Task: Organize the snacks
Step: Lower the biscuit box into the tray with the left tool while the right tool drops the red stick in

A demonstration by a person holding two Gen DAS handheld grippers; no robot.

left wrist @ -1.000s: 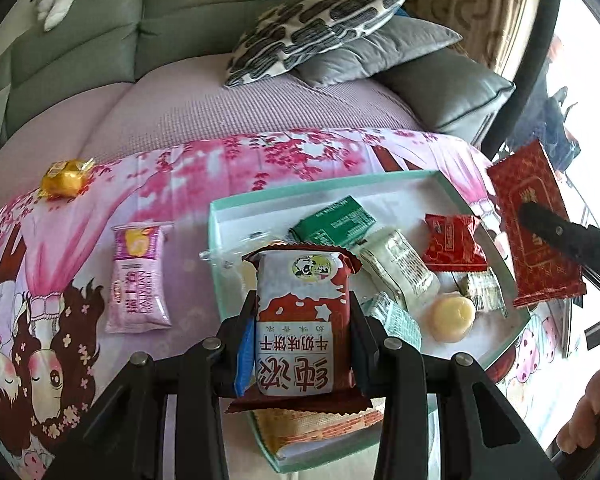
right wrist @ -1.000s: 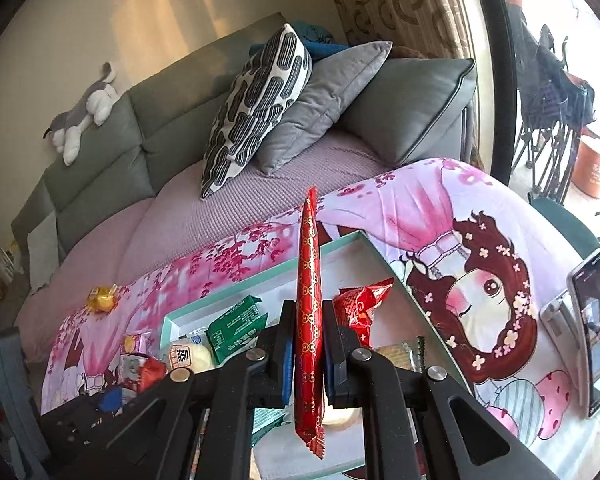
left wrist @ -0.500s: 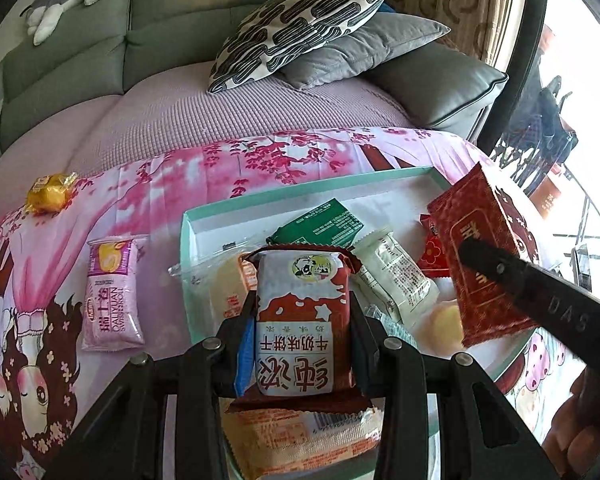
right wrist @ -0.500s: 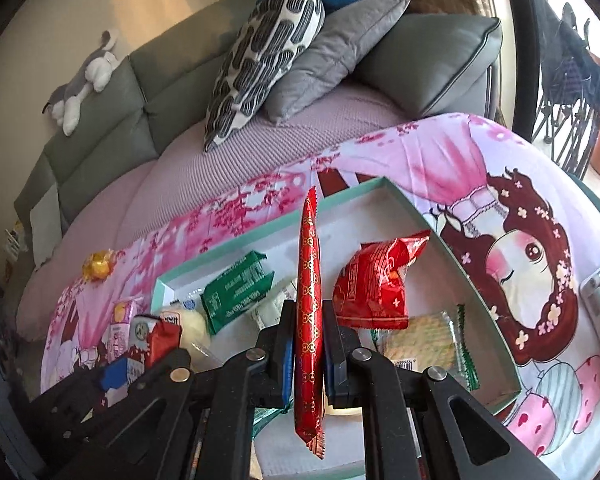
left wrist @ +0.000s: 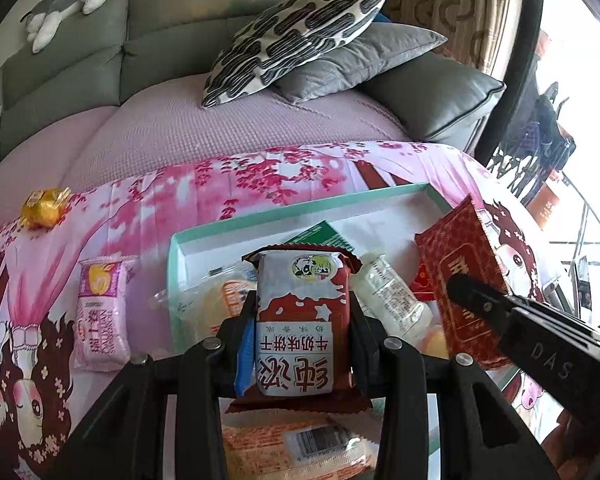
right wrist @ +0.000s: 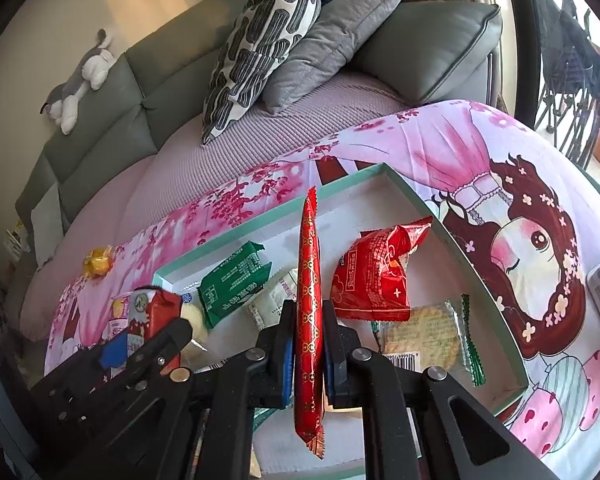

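The left gripper [left wrist: 300,332] has its jaws clenched on a brown-and-white biscuit pack [left wrist: 300,320], held upright with its printed face to the camera. Directly beneath those jaws lies an orange-wrapped snack [left wrist: 292,448] with a barcode. Just past them, on both sides of the held pack, a clear-wrapped round cake [left wrist: 216,300] and a white milky packet [left wrist: 392,300] lie inside the teal-rimmed tray [left wrist: 260,220]. To the right of the left jaws the right gripper [right wrist: 308,340] comes in, its jaws grasping a flat red patterned packet [right wrist: 309,312] edge-on, hanging over the tray.

Beyond the right jaws, inside the tray, a green packet [right wrist: 234,284] lies to the left, a crumpled red bag [right wrist: 376,276] to the right, and a clear cracker pack with green edges [right wrist: 424,336] just right of the jaws, nearer than the red bag. A yellow round sweet [left wrist: 438,338] shows between the two held packets.

Outside the tray, left of the left jaws, a pink packet [left wrist: 100,316] lies on the pink cartoon-printed cloth [left wrist: 220,184]; farther off to the left sits a gold-wrapped sweet [left wrist: 44,210]. Beyond the cloth stretches a lilac-covered sofa seat [left wrist: 220,128], with a patterned cushion [left wrist: 296,36] leaning on a grey cushion [left wrist: 360,56], and a plush toy [left wrist: 68,0] on the sofa back.
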